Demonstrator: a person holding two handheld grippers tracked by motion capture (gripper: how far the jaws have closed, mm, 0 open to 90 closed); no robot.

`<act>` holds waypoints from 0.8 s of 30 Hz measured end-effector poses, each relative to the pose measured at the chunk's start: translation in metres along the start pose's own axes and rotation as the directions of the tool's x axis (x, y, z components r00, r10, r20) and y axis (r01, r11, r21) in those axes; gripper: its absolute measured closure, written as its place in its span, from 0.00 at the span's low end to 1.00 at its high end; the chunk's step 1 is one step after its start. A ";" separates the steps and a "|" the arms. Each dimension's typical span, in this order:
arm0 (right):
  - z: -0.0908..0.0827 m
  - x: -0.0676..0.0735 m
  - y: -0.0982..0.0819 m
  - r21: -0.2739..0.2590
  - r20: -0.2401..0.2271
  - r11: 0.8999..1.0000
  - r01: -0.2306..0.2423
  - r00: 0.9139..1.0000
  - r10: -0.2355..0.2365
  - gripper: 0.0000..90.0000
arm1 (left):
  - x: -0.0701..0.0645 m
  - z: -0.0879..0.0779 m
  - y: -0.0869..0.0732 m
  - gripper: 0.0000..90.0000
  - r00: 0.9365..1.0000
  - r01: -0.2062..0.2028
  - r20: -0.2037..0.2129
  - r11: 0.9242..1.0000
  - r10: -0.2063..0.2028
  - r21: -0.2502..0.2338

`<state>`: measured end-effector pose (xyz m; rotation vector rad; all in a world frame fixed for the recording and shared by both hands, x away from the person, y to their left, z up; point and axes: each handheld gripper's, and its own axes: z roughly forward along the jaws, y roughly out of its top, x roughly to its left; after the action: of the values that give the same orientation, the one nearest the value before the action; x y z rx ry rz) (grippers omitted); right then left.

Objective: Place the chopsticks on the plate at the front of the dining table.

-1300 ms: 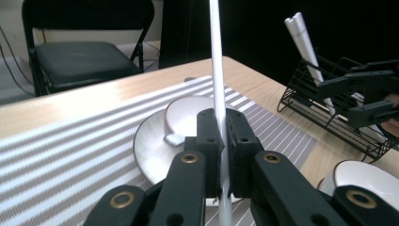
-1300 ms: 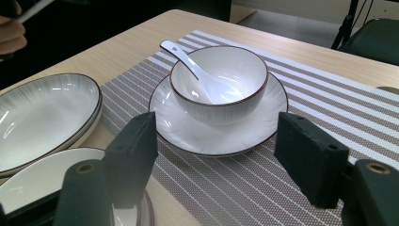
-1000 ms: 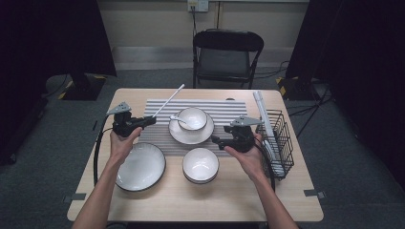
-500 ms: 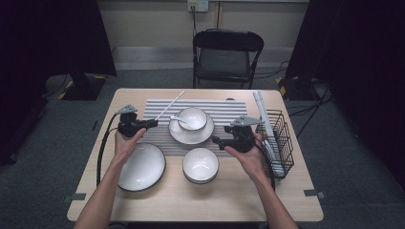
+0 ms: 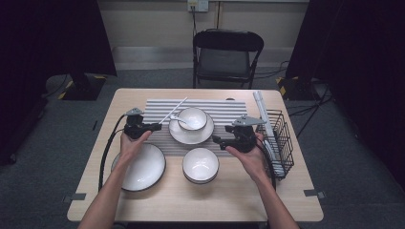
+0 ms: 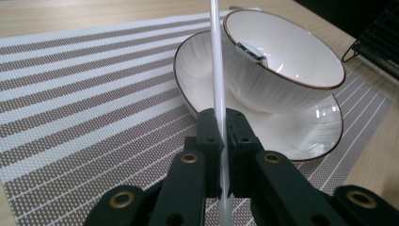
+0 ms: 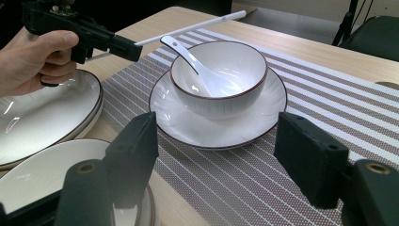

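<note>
High view shows the left hand-held gripper (image 5: 154, 127), clamped on a white chopstick (image 5: 175, 109), lower and nearer the saucer (image 5: 177, 134) than a second ago, so I judge the stick is being brought down to lie on the striped mat (image 5: 157, 107) beside that saucer. Its long axis slants from the jaws at the saucer's left rim up and away past the bowl (image 5: 193, 118), free tip toward the worktop's (image 5: 239, 200) far edge. Right of the saucer, the right hand-held gripper (image 5: 216, 140) waits wide and empty.

White chopstick (image 6: 217, 80) – slanted above striped mat (image 6: 84, 94), clamped in left tongs (image 6: 222, 141).
</note>
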<state>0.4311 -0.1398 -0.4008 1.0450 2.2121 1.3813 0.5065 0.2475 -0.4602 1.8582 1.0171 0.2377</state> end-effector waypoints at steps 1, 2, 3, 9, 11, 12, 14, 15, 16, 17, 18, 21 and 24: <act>0.000 0.000 0.000 0.000 0.000 1.000 -0.001 1.000 0.001 0.34 | 0.000 0.001 -0.001 0.95 1.000 0.001 0.006 1.000 -0.001 0.003; 0.000 0.000 0.000 0.000 0.001 1.000 0.000 1.000 0.000 0.34 | 0.000 0.002 -0.001 0.95 1.000 0.005 0.006 1.000 -0.005 0.007; 0.000 0.000 0.000 -0.001 0.000 1.000 0.003 1.000 -0.003 0.34 | 0.000 0.003 -0.002 0.95 1.000 0.002 0.000 1.000 -0.002 0.012; -0.001 0.001 0.001 -0.003 -0.006 1.000 0.008 1.000 -0.008 0.34 | 0.002 0.009 -0.004 0.95 1.000 0.017 0.011 1.000 -0.018 0.026; -0.001 0.001 0.001 -0.002 -0.005 1.000 0.005 1.000 -0.005 0.34 | 0.000 0.012 -0.005 0.95 1.000 0.015 0.001 0.999 -0.015 0.033; -0.001 0.001 0.001 -0.002 -0.005 1.000 0.005 1.000 -0.005 0.34 | 0.000 0.013 -0.006 0.95 1.000 0.018 0.003 0.999 -0.018 0.037; -0.002 0.001 0.001 -0.001 -0.006 1.000 0.008 1.000 -0.009 0.34 | 0.000 0.015 -0.007 0.95 1.000 0.015 0.003 0.999 -0.015 0.052; -0.002 0.001 0.001 -0.002 -0.006 1.000 0.009 1.000 -0.009 0.34 | -0.001 0.017 -0.007 0.95 1.000 0.020 0.005 0.999 -0.021 0.048; -0.002 0.001 0.001 -0.002 -0.005 1.000 0.009 1.000 -0.009 0.34 | -0.001 0.017 -0.008 0.95 1.000 0.019 0.010 0.998 -0.019 0.052; -0.002 0.001 0.001 -0.003 -0.002 1.000 0.006 1.000 -0.006 0.34 | -0.002 0.019 -0.008 0.95 1.000 0.017 0.008 0.998 -0.018 0.057; -0.002 0.001 0.001 -0.003 -0.003 1.000 0.004 1.000 -0.004 0.34 | -0.002 0.020 -0.008 0.95 1.000 0.011 0.005 0.998 -0.011 0.064; -0.002 0.001 0.001 -0.004 -0.003 1.000 0.006 1.000 -0.006 0.34 | -0.002 0.023 -0.010 0.95 1.000 0.017 -0.001 0.997 -0.017 0.077; -0.002 0.001 0.001 -0.002 -0.002 1.000 0.009 1.000 -0.009 0.34 | -0.001 0.025 -0.011 0.95 1.000 0.025 0.003 0.996 -0.025 0.082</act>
<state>0.4294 -0.1397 -0.3987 1.0317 2.2134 1.3807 0.5136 0.2322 -0.4822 1.9181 1.0607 0.1796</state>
